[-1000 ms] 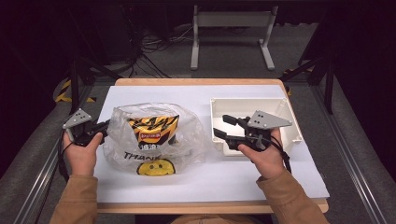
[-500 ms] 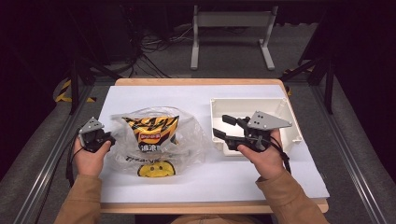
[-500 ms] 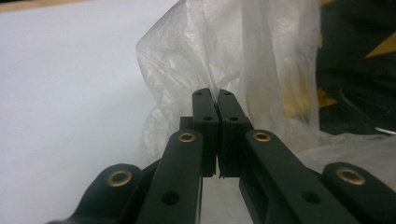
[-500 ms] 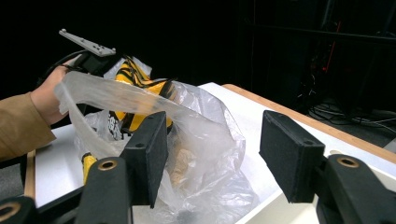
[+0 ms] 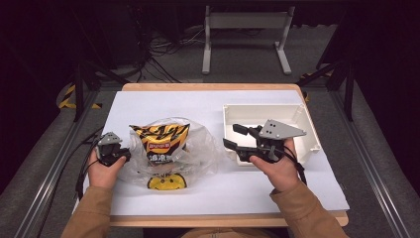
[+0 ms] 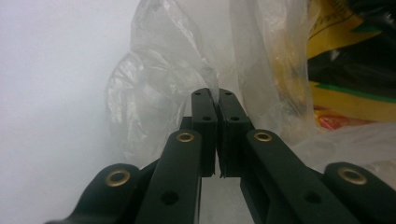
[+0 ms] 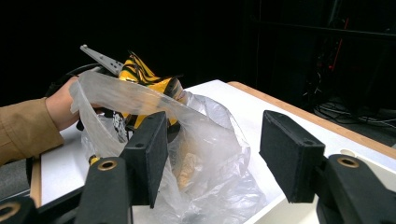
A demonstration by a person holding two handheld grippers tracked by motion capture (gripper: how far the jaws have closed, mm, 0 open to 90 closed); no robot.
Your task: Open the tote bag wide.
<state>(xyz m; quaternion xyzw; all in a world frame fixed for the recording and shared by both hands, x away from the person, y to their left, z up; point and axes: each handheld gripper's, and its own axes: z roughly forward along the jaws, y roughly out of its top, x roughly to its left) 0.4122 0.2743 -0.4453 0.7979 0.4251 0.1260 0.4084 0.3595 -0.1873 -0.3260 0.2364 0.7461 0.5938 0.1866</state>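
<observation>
A clear plastic bag (image 5: 200, 148) with a yellow smiley print lies on the white table cover, and a yellow and black chip packet (image 5: 161, 141) sits inside it. My left gripper (image 5: 126, 154) is at the bag's left side, shut on a fold of the plastic film. In the left gripper view the jaws of the left gripper (image 6: 217, 100) meet with the bag film (image 6: 159, 84) pinched at their tips. My right gripper (image 5: 232, 135) stands open over the left wall of a white tray, pointing at the bag. In the right gripper view the right gripper (image 7: 212, 154) frames the bag (image 7: 205, 112) and touches nothing.
A white rectangular tray (image 5: 307, 124) stands at the right on the white table cover (image 5: 163, 101). A wooden table edge runs along the front. A metal stand (image 5: 245, 37) and cables lie on the dark floor beyond the table.
My left hand has come down and a little to the right with the bag's edge in its jaws. The bag has sunk and flattened. The right hand has stayed still.
</observation>
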